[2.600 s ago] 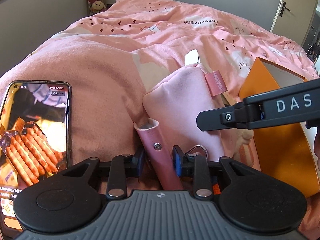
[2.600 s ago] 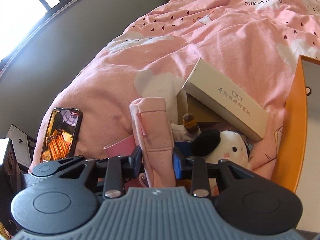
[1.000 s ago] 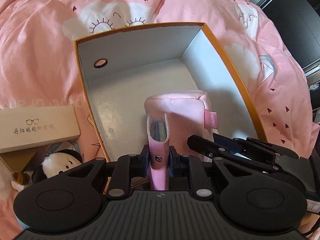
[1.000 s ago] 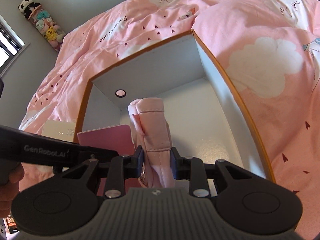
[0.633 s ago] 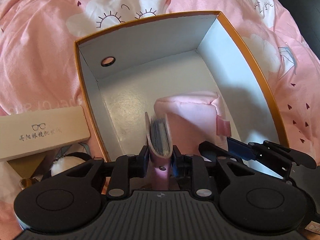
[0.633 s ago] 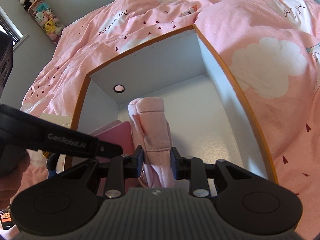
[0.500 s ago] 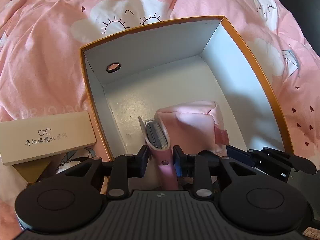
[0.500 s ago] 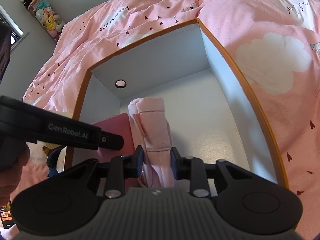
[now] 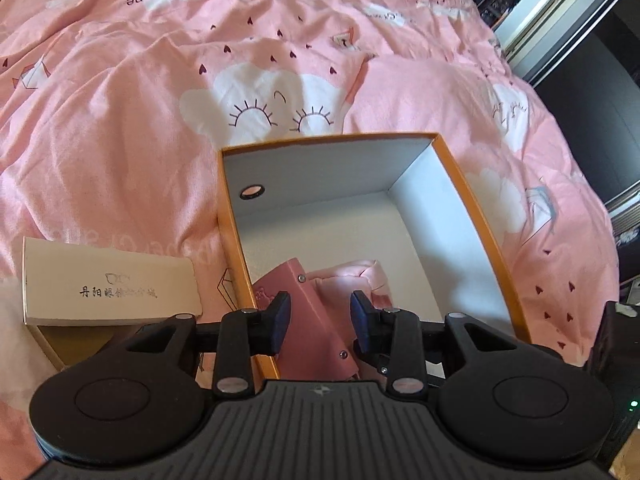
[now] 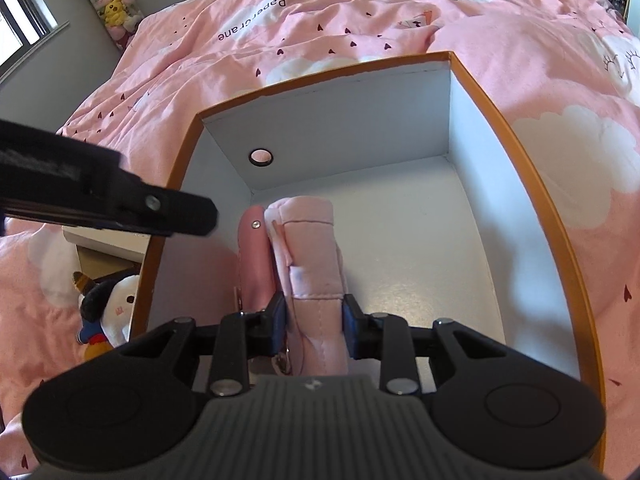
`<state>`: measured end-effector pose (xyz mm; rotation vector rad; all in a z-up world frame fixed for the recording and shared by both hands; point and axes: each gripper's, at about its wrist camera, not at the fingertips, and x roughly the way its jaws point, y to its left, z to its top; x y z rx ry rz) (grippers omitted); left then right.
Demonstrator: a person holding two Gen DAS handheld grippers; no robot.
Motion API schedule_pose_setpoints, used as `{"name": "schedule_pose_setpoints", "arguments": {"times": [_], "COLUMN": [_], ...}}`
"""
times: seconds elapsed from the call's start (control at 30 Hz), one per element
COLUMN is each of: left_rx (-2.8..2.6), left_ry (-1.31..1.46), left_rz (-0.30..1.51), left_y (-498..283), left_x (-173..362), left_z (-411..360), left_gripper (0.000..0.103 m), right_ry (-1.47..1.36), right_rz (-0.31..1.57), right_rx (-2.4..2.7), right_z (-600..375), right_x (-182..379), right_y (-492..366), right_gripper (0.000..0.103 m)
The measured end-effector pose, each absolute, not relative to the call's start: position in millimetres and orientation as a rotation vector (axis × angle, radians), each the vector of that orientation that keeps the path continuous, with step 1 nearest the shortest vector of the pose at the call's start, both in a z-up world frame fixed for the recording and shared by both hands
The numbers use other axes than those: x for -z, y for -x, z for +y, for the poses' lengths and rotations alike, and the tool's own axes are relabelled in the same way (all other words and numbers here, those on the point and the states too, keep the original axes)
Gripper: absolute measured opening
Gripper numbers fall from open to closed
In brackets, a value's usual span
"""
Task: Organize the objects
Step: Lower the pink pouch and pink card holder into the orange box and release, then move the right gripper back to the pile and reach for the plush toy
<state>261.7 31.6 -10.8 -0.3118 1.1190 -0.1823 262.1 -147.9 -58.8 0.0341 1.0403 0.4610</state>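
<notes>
Left wrist view: the left gripper [image 9: 320, 322] is hanging above the near-left corner of the orange box [image 9: 486, 236], its jaws standing wide apart and touching nothing. Below the gap, the pink notebook [image 9: 316, 320] is leaning against the box's left wall, with the pink pouch [image 9: 352, 286] just beside it on the right. The far half and right side of the white box floor are lying bare, bounded by the orange rim; a round finger hole is showing in the far wall. Outside the left wall, the beige glasses case [image 9: 108, 290] is sitting on the pink duvet [image 9: 120, 128], which is spreading out to the far edge of the view.

Right wrist view: the right gripper [image 10: 314, 326] is reaching into the same box [image 10: 532, 184], its blue pads [image 10: 279, 322] pressing both sides of the upright pouch [image 10: 308, 248] and so holding it at a narrow opening. The notebook [image 10: 252, 256] is standing on edge, touching the pouch's left side and near the left wall. To the right of the pouch, open floor is running to the right wall. One finger of the left gripper [image 10: 132, 200] is crossing above the left rim.

Shown only here: a plush toy [image 10: 106, 308] is lying on the duvet [image 10: 560, 60] just outside the left wall, and a stack of stuffed toys [image 10: 112, 8] is standing in the far corner of the room. The printed lid of the glasses case is showing only in the left view.
</notes>
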Motion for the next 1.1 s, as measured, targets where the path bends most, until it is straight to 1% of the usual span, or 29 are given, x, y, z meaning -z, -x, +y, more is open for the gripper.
{"name": "schedule_pose_setpoints", "arguments": {"times": [0.17, 0.23, 0.33, 0.43, 0.57, 0.63, 0.73, 1.1], "left_rx": [0.156, 0.145, 0.131, 0.125, 0.118, 0.116, 0.111, 0.089], "left_ry": [0.372, 0.388, 0.43, 0.468, 0.517, 0.544, 0.561, 0.571], "left_rz": [1.023, 1.003, 1.001, 1.007, 1.005, 1.0, 0.991, 0.973], "left_y": [-249, -246, -243, -234, -226, -220, -215, -199], "left_x": [-4, -5, 1, 7, 15, 17, 19, 18], "left_z": [51, 57, 65, 73, 80, 85, 89, 99], "left_gripper": [0.041, 0.046, 0.047, 0.047, 0.047, 0.047, 0.05, 0.052], "right_ry": [-0.065, -0.054, -0.067, -0.078, -0.107, -0.11, -0.12, -0.111], "right_rz": [1.072, 1.066, 1.083, 1.094, 1.095, 1.088, 1.071, 1.063], "right_rx": [-0.509, -0.546, -0.583, -0.566, -0.571, -0.567, -0.556, -0.541], "right_z": [-138, -131, -121, -117, -120, -121, -125, -125], "right_x": [50, 44, 47, 57, 57, 54, 50, 49], "right_y": [-262, -257, -258, -264, -264, -263, -260, -259], "right_gripper": [0.031, 0.03, 0.025, 0.024, 0.024, 0.026, 0.037, 0.037]}}
